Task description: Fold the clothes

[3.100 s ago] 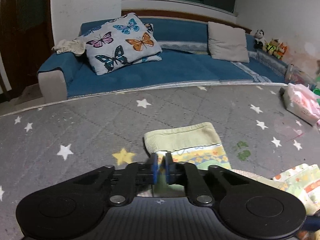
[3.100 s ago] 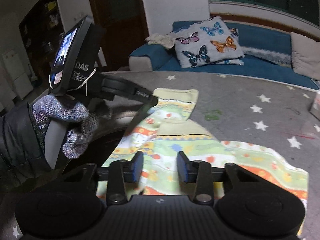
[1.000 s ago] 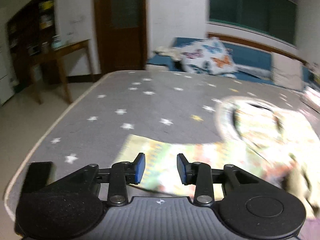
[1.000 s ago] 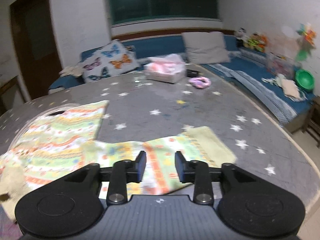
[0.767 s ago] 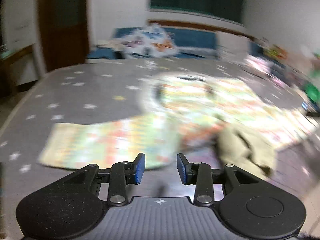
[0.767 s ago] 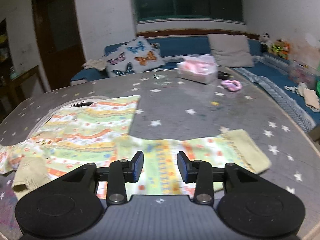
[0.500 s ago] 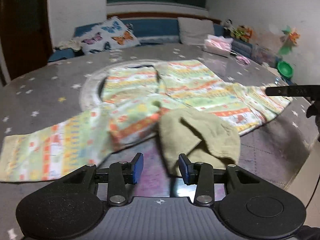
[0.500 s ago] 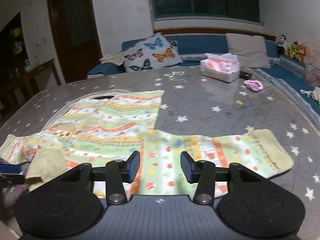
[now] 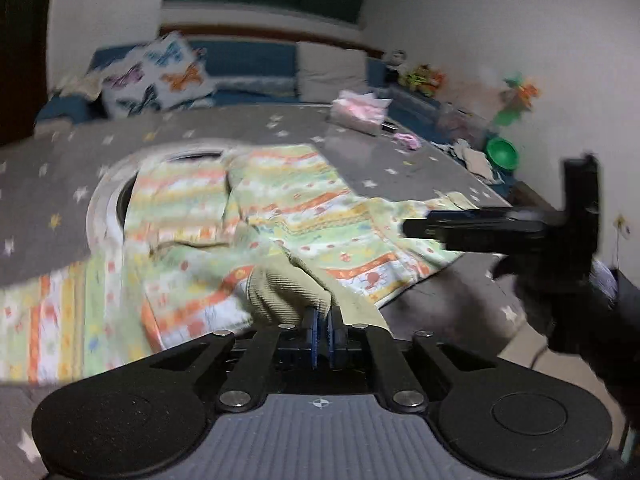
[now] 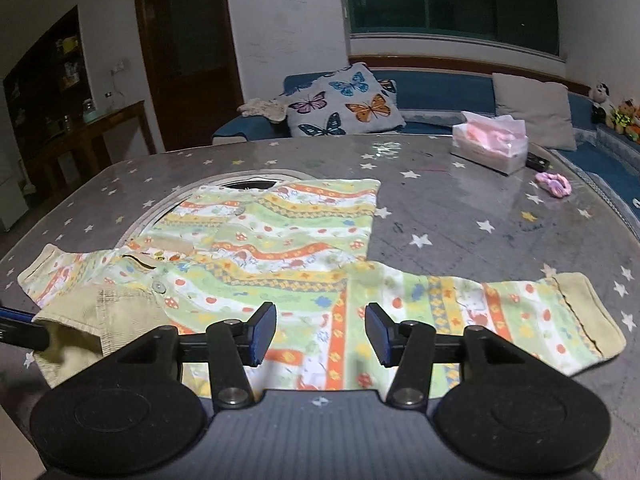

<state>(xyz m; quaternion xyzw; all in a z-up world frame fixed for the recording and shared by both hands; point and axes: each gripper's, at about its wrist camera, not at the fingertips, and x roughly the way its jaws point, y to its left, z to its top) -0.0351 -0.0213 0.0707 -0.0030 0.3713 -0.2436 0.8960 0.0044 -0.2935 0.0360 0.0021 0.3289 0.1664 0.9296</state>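
Soft, light patterned top (image 10: 280, 256) spread flat near the front edge of the tabletop (image 10: 460, 216), one sleeve running toward the right edge. Left gripper (image 9: 323, 326) just closed, clamped on the ribbed khaki cuff (image 9: 288, 292) of the other sleeve by the front left corner. Right gripper (image 10: 321, 330) just been opening, jaws apart over the hem, nothing pinched. Limp fabric (likely to sag and crease): best taken at cuffs, hem or shoulder seams, where thicker.

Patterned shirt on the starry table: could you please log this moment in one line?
left gripper: shut on ribbed olive collar | right gripper: open over sleeve | fold: pending
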